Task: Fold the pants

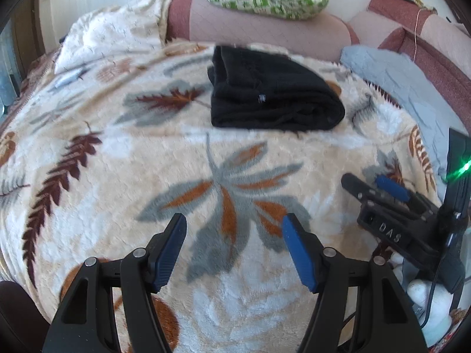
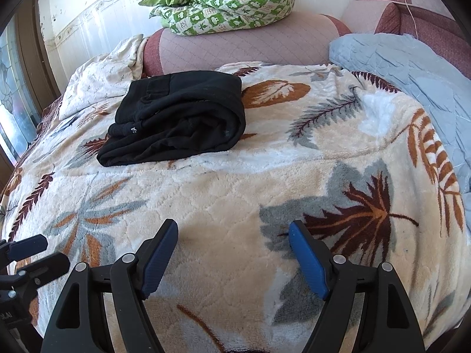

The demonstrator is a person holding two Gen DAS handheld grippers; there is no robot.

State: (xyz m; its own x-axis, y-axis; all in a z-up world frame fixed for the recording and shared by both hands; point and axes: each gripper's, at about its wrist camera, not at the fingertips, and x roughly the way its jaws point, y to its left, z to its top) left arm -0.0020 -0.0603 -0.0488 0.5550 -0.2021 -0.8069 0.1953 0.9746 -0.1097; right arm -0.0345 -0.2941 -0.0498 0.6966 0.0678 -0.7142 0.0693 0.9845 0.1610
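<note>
Already folded into a compact bundle, the black pants (image 1: 270,94) lie on the far part of the leaf-patterned blanket (image 1: 206,158). Nearer, both the left claw (image 1: 234,226) and right claw (image 2: 232,234) hover spread wide, gripping nothing.

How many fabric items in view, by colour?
Black: 1, folded pants
Leaf-print cream: 1, blanket
Green-and-white check: 1, quilt
Light blue: 1, cover
White: 1, bedding
Total: 5
</note>
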